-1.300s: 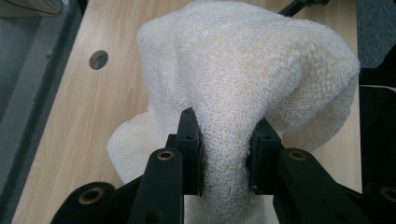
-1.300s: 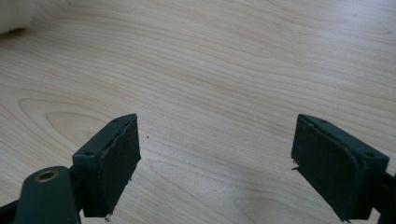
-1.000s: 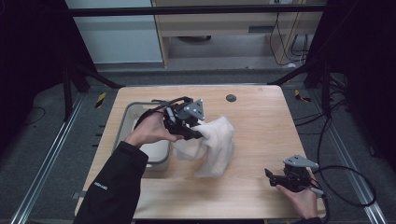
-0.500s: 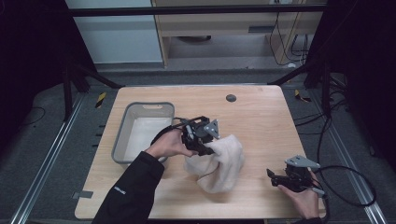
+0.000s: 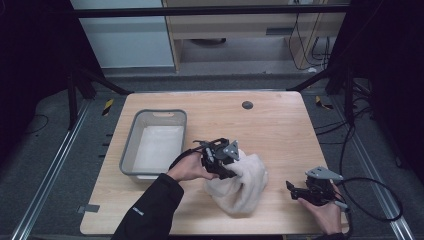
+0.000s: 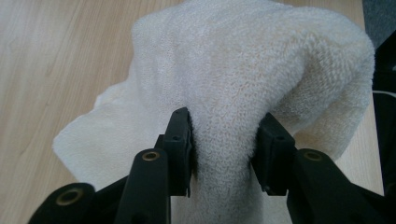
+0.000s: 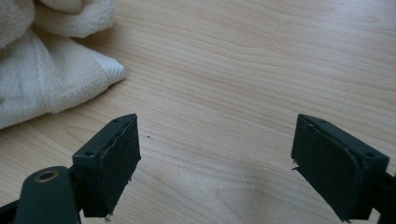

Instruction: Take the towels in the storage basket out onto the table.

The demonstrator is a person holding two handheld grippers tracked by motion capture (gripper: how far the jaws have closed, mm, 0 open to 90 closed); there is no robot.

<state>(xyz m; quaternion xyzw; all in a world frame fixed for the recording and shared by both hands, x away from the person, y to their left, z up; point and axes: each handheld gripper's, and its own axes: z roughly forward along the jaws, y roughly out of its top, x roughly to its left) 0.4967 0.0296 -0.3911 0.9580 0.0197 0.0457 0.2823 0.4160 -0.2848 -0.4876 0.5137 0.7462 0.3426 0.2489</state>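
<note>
Your left gripper (image 5: 231,167) had the fluffy cream-white terry towel (image 5: 240,187) bunched between its jaws. They'd just been easing apart, but the pads still touched the fold. The towel sat heaped on the light wooden table (image 5: 280,125), just right of the grey plastic bin (image 5: 131,150). Your right gripper (image 5: 295,190) gaped wide with nothing in it, near the towel's corner.

The left gripper (image 5: 231,167) sits near the middle of the tabletop, toward its front edge, held from the left by the left hand (image 5: 187,169); its jaws have just been opening, with white cloth between them. The right gripper (image 5: 296,190) rests low near the front right corner in the right hand (image 5: 325,215), jaws spread wide apart and pointing left.
</note>
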